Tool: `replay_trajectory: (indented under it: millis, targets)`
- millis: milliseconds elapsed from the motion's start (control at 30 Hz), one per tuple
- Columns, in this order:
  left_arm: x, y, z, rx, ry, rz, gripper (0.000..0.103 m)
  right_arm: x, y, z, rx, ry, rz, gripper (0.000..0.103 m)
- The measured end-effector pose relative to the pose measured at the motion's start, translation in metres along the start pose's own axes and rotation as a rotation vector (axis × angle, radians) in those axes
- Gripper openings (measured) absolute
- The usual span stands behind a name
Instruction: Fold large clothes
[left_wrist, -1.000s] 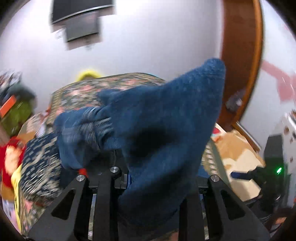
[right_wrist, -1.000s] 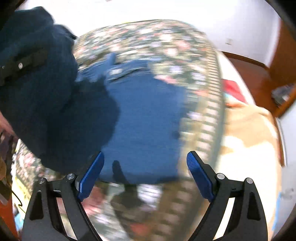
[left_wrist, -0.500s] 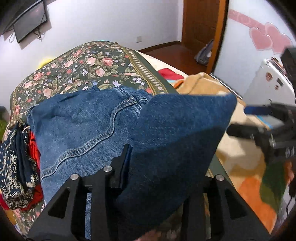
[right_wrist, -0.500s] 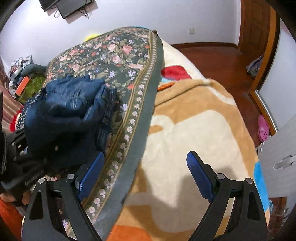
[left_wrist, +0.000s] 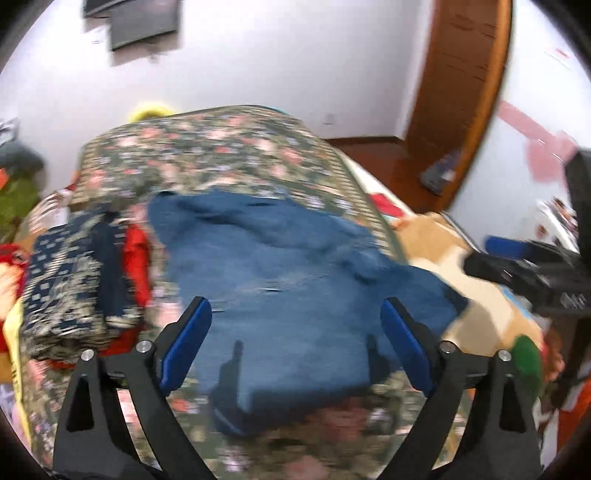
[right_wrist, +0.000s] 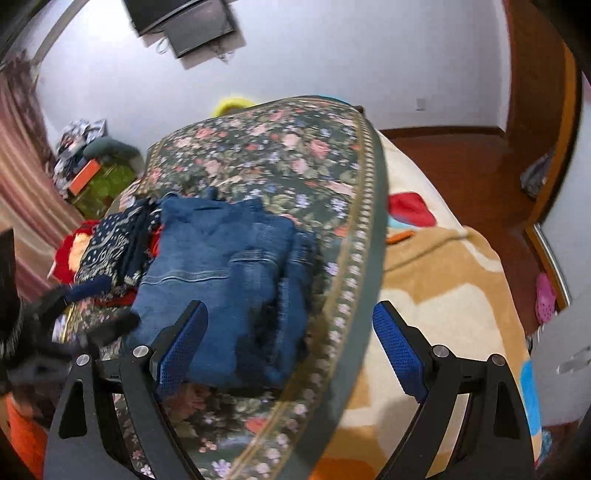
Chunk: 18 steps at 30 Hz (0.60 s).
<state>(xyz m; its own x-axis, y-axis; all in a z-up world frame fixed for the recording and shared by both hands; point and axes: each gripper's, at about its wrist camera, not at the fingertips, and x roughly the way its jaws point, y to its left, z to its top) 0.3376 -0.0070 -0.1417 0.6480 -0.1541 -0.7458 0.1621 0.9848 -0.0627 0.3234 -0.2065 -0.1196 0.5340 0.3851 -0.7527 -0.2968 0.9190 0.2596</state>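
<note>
Folded blue jeans (left_wrist: 288, 280) lie on the floral bedspread (left_wrist: 221, 155), seen blurred in the left wrist view and sharper in the right wrist view (right_wrist: 229, 280). My left gripper (left_wrist: 295, 343) is open and empty just above the near end of the jeans. My right gripper (right_wrist: 288, 347) is open and empty, above the near right side of the jeans and the bedspread's border (right_wrist: 354, 258). The left gripper shows blurred at the left edge of the right wrist view (right_wrist: 55, 314); the right gripper shows at the right edge of the left wrist view (left_wrist: 524, 266).
A pile of folded clothes, dark patterned and red (right_wrist: 110, 243), sits left of the jeans. A tan fleece blanket (right_wrist: 443, 295) covers the bed to the right. Clutter (right_wrist: 88, 162) stands by the far wall. A wooden door (right_wrist: 532, 74) and floor are at the right.
My left gripper has let go of the denim and opened; the fold now lies flat on the jeans. Both grippers have swung back to face the jeans.
</note>
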Motion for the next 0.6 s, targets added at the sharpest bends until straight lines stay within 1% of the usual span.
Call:
replay_trajectory:
  millis: [100, 133, 167, 200, 267, 333, 400, 467, 533, 600]
  targets:
    - [0.004, 0.025, -0.005, -0.036, 0.015, 0.079, 0.093, 0.011, 0.017, -0.001, -0.050, 0.021, 0.005, 0.089]
    - [0.009, 0.035, -0.009, -0.048, 0.035, 0.105, 0.093, 0.016, 0.022, -0.002, -0.064, 0.033, 0.006, 0.089]
    - [0.013, 0.041, -0.013, -0.059, 0.052, 0.114, 0.093, 0.018, 0.025, -0.004, -0.074, 0.043, 0.005, 0.089]
    - [0.017, 0.045, -0.017, -0.072, 0.067, 0.116, 0.093, 0.024, 0.030, -0.006, -0.086, 0.058, -0.001, 0.089]
    - [0.025, 0.053, -0.028, -0.103, 0.111, 0.092, 0.093, 0.030, 0.037, -0.011, -0.108, 0.071, -0.004, 0.089]
    - [0.036, 0.055, -0.035, -0.102, 0.139, 0.087, 0.093, 0.035, 0.041, -0.015, -0.128, 0.082, -0.005, 0.089]
    - [0.046, 0.054, -0.043, -0.086, 0.169, 0.106, 0.093, 0.043, 0.041, -0.021, -0.142, 0.104, -0.019, 0.089]
    - [0.051, 0.052, -0.052, -0.082, 0.176, 0.116, 0.095, 0.048, 0.038, -0.025, -0.148, 0.127, -0.039, 0.089]
    - [0.052, 0.054, -0.058, -0.101, 0.167, 0.124, 0.099, 0.050, 0.034, -0.029, -0.154, 0.140, -0.052, 0.089]
    - [0.051, 0.056, -0.061, -0.114, 0.164, 0.116, 0.100, 0.048, 0.024, -0.033, -0.154, 0.145, -0.059, 0.089]
